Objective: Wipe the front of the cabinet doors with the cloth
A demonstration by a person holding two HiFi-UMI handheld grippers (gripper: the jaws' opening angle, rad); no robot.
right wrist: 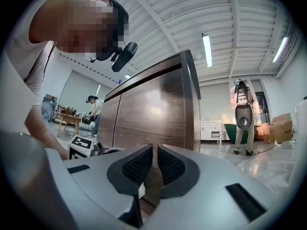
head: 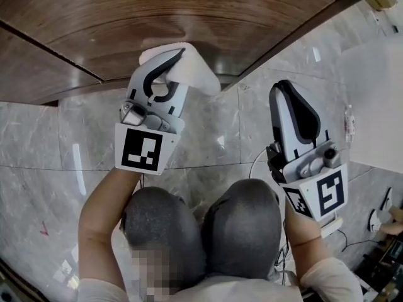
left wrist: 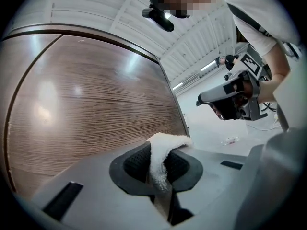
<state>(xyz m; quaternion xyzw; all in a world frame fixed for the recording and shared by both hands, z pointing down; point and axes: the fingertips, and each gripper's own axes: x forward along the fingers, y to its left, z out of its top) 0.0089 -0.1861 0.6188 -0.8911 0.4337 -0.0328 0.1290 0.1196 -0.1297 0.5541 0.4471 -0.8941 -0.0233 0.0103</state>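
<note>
Left gripper (head: 169, 65), centre-left of the head view, is clamped on the white cloth (head: 200, 74). The cloth sits at the wooden cabinet door's (head: 145, 11) lower edge, upper centre. Right gripper (head: 284, 88), centre right, has its jaws closed on nothing, above the grey tile floor (head: 38, 137).

— How much of your cloth (head: 200, 74) shows from above?
— Only its far end; your left gripper (head: 170, 65) covers the rest. The cabinet door (head: 126, 17) is cut off at the picture's top edge.
</note>
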